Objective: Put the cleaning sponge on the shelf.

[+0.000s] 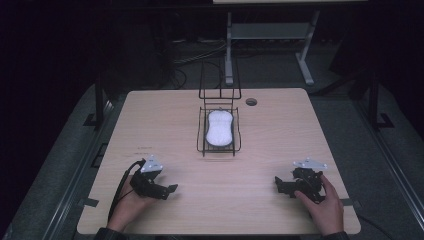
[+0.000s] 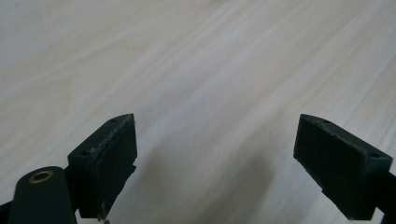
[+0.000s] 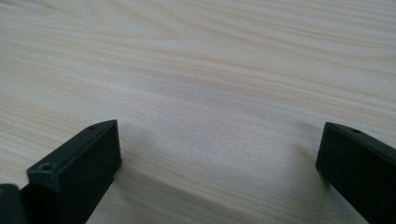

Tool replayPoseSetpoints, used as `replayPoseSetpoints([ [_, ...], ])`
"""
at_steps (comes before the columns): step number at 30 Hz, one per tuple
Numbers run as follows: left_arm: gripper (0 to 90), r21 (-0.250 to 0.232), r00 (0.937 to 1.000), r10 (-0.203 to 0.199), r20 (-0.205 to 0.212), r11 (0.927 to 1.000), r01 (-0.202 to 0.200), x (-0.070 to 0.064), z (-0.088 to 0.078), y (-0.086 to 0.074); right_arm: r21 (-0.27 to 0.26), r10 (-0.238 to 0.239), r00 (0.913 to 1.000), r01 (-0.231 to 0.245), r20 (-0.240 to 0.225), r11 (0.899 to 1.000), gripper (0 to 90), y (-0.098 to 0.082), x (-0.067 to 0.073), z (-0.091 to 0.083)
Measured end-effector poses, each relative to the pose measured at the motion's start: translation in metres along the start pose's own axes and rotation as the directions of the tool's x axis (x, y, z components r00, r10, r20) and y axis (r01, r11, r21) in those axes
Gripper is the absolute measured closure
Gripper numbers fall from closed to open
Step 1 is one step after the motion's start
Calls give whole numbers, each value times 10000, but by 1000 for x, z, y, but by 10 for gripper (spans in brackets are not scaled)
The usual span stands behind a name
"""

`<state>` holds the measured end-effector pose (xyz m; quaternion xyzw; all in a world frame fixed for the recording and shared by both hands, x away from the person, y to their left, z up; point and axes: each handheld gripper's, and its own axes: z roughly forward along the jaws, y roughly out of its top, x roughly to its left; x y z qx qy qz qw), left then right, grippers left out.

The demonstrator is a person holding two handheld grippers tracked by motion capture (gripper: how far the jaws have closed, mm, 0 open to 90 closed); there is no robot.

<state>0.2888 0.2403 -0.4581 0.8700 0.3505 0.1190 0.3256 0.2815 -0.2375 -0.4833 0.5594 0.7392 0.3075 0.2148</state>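
Note:
A white sponge (image 1: 220, 128) lies in a black wire basket (image 1: 202, 145) at the middle of the wooden table (image 1: 165, 120). My left gripper (image 1: 170, 189) rests low over the table's front left, held by a hand, pointing right. Its jaws stand wide apart in the left gripper view (image 2: 215, 154) with bare wood between them. My right gripper (image 1: 278, 184) sits at the front right in the other hand, pointing left. In the right gripper view (image 3: 219, 163) its jaws are also wide apart over bare wood. Both grippers are well in front of the basket.
A taller black wire frame (image 1: 219, 82) rises behind the basket. A round cable hole (image 1: 251, 101) sits near the table's far edge. Beyond the table stand the legs of a grey stand (image 1: 229, 50) on a dark floor.

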Motion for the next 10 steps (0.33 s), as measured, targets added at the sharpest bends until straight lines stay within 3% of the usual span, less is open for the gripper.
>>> replayPoseSetpoints([
  [5, 126, 196, 9998, 34, -182, 9998, -30, 2, 0, -10, 0, 4, 10000, -4, 1, 10000, 0, 0, 0, 0],
  [10, 126, 10, 9995, 145, -274, 9999, -145, 1, 1, -13, 0, 7, 10000, -7, -1, 10000, 0, 0, 0, 0],
])
